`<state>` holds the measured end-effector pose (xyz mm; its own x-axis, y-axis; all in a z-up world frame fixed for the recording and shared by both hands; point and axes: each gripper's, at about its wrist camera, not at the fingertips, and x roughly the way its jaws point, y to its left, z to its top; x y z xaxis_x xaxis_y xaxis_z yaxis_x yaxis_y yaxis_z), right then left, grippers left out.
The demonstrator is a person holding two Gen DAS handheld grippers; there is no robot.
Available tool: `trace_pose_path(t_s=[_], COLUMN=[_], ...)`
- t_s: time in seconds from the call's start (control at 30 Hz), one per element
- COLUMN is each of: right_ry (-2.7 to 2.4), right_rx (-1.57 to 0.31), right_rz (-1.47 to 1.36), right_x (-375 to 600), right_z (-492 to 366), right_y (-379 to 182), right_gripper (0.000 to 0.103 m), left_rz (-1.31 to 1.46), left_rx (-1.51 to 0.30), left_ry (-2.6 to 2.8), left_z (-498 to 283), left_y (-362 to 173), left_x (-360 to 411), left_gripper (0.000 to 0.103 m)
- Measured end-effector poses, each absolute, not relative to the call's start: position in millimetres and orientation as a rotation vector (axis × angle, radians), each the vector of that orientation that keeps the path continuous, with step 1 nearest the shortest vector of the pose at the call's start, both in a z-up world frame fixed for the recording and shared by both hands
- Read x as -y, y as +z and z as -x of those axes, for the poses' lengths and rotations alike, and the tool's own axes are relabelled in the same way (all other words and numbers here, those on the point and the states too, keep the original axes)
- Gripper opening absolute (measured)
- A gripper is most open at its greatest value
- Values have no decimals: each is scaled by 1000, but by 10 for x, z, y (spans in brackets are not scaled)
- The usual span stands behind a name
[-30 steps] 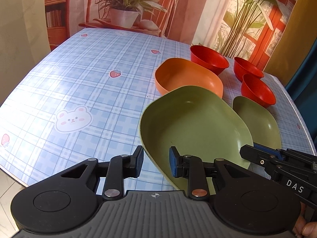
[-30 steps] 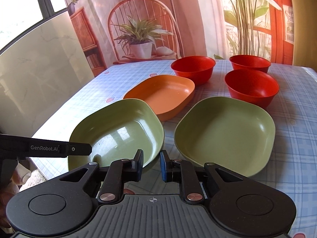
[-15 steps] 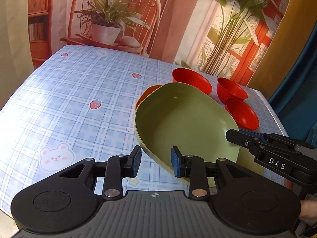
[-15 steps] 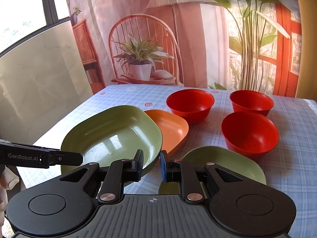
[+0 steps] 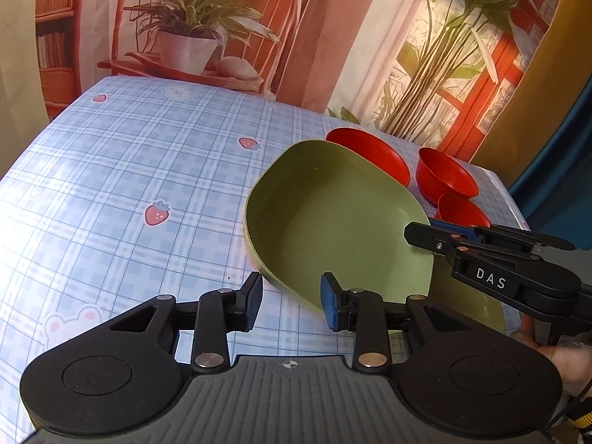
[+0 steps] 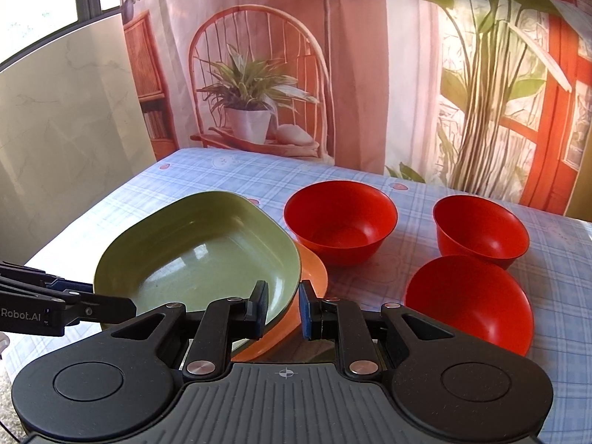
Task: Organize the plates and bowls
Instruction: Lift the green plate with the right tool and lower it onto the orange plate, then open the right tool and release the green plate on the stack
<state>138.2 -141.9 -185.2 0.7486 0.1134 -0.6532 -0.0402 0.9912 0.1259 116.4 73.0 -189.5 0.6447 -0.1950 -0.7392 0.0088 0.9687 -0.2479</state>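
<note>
A green plate (image 5: 340, 222) is held up off the table between both grippers. My left gripper (image 5: 290, 301) grips its near rim, jaws closed on the edge. My right gripper (image 6: 282, 305) grips its right rim; it shows in the left wrist view (image 5: 418, 233) clamped on that edge. The green plate (image 6: 199, 255) hangs over the orange plate (image 6: 310, 296), which lies on the table. Three red bowls (image 6: 338, 222) (image 6: 481, 227) (image 6: 470, 301) stand to the right. A second green plate (image 5: 470, 307) lies below, mostly hidden.
The table (image 5: 129, 170) has a blue checked cloth with strawberry prints. Its left part holds no dishes. A backdrop with a printed chair and potted plant (image 6: 251, 111) stands behind the far edge. A pale panel (image 6: 66, 129) stands at the left.
Both grippers have lifted the green plate off the table and carried it toward the back, so it now hangs over the orange plate. The other dishes have not moved.
</note>
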Motion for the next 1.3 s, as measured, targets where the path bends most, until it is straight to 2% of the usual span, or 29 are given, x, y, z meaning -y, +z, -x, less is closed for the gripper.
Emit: trace_pose_path(t_s=[0.77,0.93,1.03,1.3], right_ry=[46,36,30,23], right_rx=[-774,-776,-779,-770], right_rz=[-79,-61,-58,-69], right_x=[1532,1526,1524,1534], right_z=[-1649,-1678,-1677,-1528], right_y=[-2054,-2063,-2071,-2024], right_gripper=[16,16,16,16], left_rz=[221,207,202,191], left_rx=[-896,-900,-886,-878], left_ry=[-123,-105,-97,-95], left_z=[-1422,-1434,-1421,-1326], left_y=[-2051,-2064,-2049,-2001], left_x=[-670,-694,-718,-700], left_gripper=[37,41,53,54])
